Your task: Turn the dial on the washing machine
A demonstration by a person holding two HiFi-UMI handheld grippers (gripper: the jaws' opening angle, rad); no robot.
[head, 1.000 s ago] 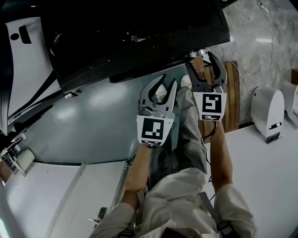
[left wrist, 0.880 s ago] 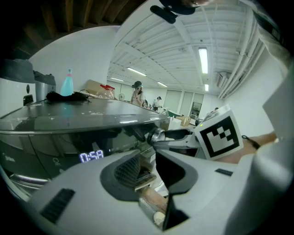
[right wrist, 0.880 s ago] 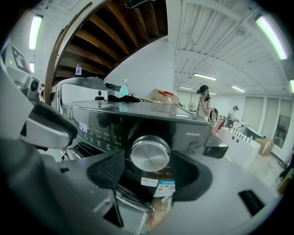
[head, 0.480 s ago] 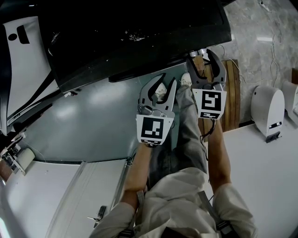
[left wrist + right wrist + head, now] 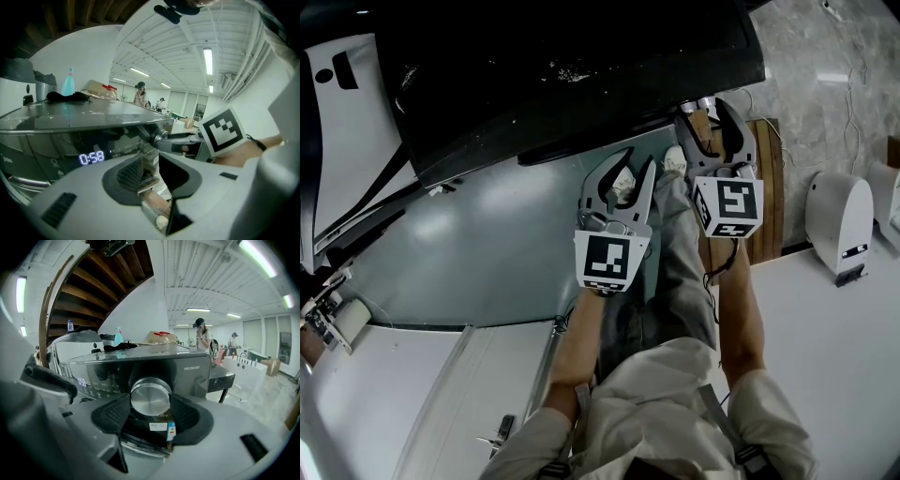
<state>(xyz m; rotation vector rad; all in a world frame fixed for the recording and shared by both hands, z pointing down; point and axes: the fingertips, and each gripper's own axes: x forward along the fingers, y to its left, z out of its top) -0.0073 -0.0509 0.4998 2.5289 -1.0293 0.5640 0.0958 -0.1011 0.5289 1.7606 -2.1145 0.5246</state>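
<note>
- Two jaws on the right gripper (image 5: pixel 710 120) are clamping the dial (image 5: pixel 150 397) from both sides, with the ribbed pads (image 5: pixel 112 414) pressing against its metal rim.
- The dial is sitting on the dark control panel at the front right corner of the washing machine (image 5: pixel 581 66).
- The marker cube (image 5: pixel 727 208) on the right gripper is tilting slightly in the head view.
- The left gripper (image 5: pixel 639 167) is hanging just beside the right one, off the panel and over the person's trouser leg (image 5: pixel 675 253).
- Its jaws are standing slightly apart and are gripping nothing.
- The panel display (image 5: pixel 91 158) is glowing 0:58, to the left of the dial along the machine's front edge.
- A blue spray bottle (image 5: pixel 118 336) and a black cloth (image 5: pixel 119 347) are showing at the far edge of the machine's top.
- A white appliance (image 5: pixel 839 225) is standing near the far edge of the white desk (image 5: pixel 825 375) on the person's right.
</note>
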